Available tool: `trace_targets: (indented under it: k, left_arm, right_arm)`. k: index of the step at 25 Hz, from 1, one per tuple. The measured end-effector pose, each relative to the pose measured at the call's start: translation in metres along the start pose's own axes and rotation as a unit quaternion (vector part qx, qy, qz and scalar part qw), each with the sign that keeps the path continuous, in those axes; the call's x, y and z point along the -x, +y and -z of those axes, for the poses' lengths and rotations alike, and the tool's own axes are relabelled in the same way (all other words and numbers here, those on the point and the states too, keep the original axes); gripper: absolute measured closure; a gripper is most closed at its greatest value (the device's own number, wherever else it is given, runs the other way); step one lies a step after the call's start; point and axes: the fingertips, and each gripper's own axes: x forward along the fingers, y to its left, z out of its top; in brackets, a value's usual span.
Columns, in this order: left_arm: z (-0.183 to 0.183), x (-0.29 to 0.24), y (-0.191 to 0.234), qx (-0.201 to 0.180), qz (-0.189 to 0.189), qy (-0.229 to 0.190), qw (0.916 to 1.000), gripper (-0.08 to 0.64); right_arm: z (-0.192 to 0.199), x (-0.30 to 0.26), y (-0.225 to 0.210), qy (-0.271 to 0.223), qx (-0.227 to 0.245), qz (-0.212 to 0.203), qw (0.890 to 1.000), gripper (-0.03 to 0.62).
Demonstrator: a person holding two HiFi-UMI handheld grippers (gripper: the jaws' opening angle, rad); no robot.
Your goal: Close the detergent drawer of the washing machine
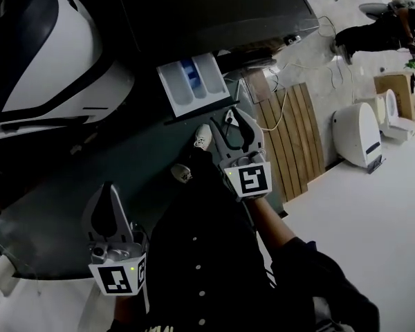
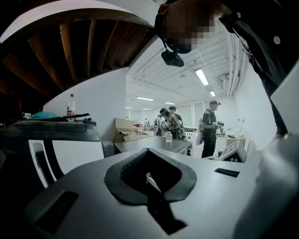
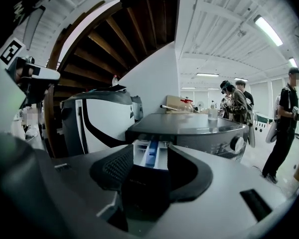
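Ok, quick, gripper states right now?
Left gripper: closed, empty.
Right gripper: open, empty, facing the open detergent drawer.

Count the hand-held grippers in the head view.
2. The left grey hand-held gripper sits low at the left, jaws shut; the right grey hand-held gripper, jaws apart, points at the open white detergent drawer.

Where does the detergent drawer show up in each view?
Head view: detergent drawer, pulled out, above centre.
Left gripper view: not in it.
Right gripper view: detergent drawer just below centre.
Shared landmark: white-and-black appliance, at left in all three.
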Motion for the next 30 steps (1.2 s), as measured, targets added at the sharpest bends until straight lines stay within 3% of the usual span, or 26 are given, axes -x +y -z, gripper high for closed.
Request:
trace_targets:
  k: [16, 24, 30]
  left_arm:
    - [0.041, -0.006, -0.013, 0.022, 0.008, 0.05, 0.9985, 0.552]
    - [0.048, -0.01, -0.017, 0.032, 0.003, 0.059, 0.9977, 0.552]
    - [0.051, -0.012, -0.017, 0.035, 0.001, 0.064, 0.9973, 0.552]
  right_arm:
    - [0.084, -0.015, -0.003, 0.079, -0.022, 0.012, 0.997, 0.379]
    - [0.094, -0.022, -0.001, 0.089, -0.044, 0.011, 0.995, 0.377]
    - [0.088, -0.029, -0.007, 0.091, -0.046, 0.04, 0.994, 0.379]
